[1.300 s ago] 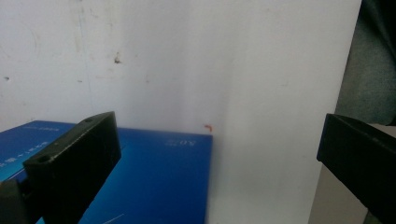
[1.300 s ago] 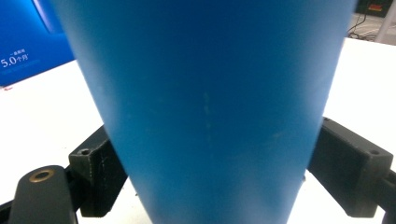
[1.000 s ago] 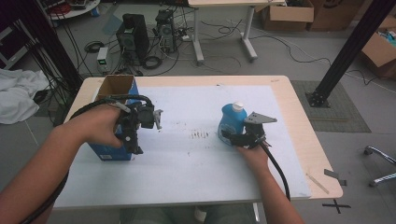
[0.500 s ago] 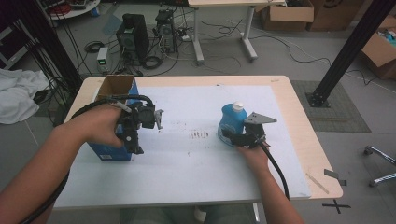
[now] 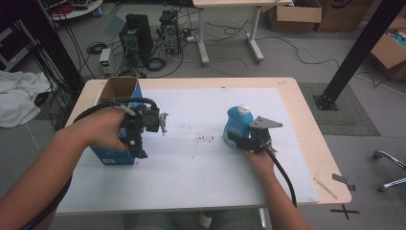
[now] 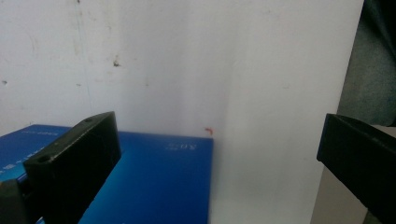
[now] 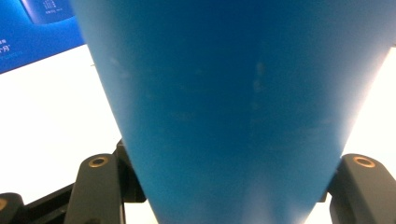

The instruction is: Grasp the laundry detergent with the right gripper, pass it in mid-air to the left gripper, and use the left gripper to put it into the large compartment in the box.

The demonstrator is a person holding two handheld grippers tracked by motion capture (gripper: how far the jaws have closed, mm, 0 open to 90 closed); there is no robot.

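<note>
A blue bottle (image 5: 239,122) with a white cap stands right of centre on the white mat (image 5: 201,167). My right gripper (image 5: 238,139) reaches it from the near side. Its jaws have just been closing, and in the right gripper view the bottle (image 7: 233,93) sits between them with both jaws against its sides; my right gripper (image 7: 231,186) is shut on it. At the left, an open-topped blue box (image 5: 112,155) stands on the mat. My left gripper (image 5: 137,140) hangs over the box's right side, pointing down. In the left gripper view my left gripper (image 6: 219,140) is wide open above the box (image 6: 154,182).
The wooden table (image 5: 311,143) ends just past the mat; tape scraps (image 5: 342,178) lie near its right corner. Behind it on the floor are computer towers (image 5: 136,33), cables, a second table and cardboard boxes. A black post (image 5: 356,52) slants at the right, white cloth (image 5: 16,98) at the left.
</note>
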